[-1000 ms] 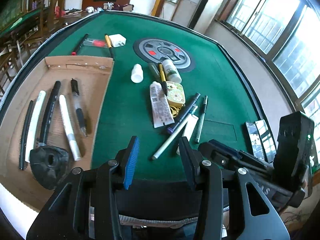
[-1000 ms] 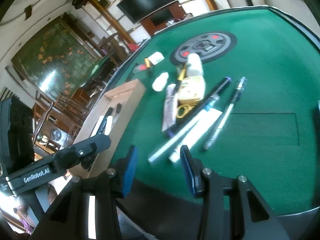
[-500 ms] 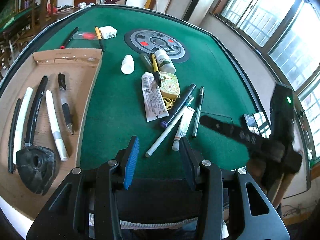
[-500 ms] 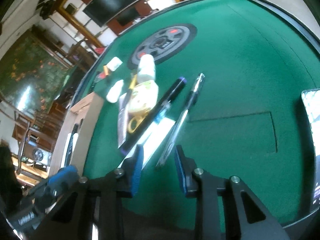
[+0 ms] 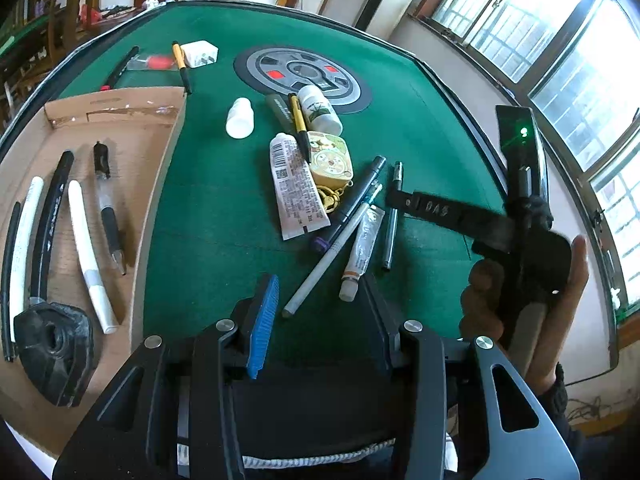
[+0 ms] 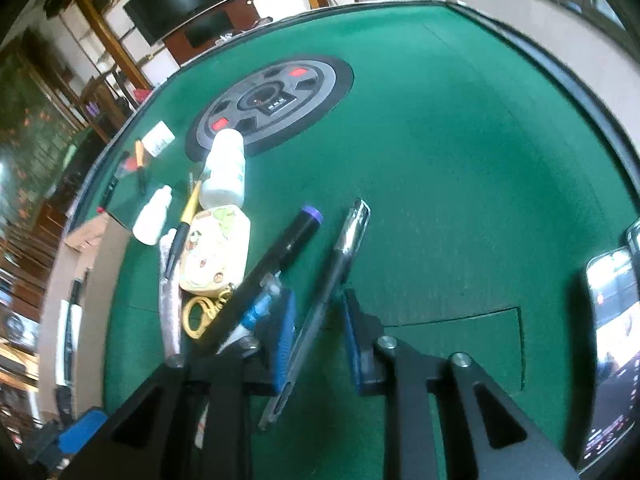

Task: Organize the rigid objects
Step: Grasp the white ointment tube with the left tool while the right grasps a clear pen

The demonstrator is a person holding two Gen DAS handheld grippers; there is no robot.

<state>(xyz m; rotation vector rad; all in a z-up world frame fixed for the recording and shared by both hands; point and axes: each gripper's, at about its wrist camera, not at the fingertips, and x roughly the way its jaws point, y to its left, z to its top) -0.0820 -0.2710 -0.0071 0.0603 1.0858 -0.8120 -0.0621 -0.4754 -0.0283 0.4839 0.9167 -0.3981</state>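
A clutter of small items lies on the green table (image 5: 224,208): a white tube (image 5: 294,190), a yellow case (image 5: 332,160), a dark marker (image 5: 352,204), a white pen (image 5: 328,258), a small tube (image 5: 362,256) and a clear pen (image 5: 392,216). My right gripper (image 6: 320,328) is open, its jaws either side of the clear pen (image 6: 340,264); it also shows in the left wrist view (image 5: 404,200). My left gripper (image 5: 320,304) is open and empty, above the table's near edge. A cardboard tray (image 5: 160,152) on the left holds several pens and sticks.
Two white bottles (image 5: 239,118) (image 5: 320,110) and a yellow-black pen (image 5: 298,120) lie near the round grey centre panel (image 5: 304,76). A white block (image 5: 199,53) and more pens lie at the far left. Phones (image 6: 612,320) lie at the right edge.
My right gripper has moved forward and down over the clear pen, which now lies between its jaws. The left gripper has stayed nearly still and open.
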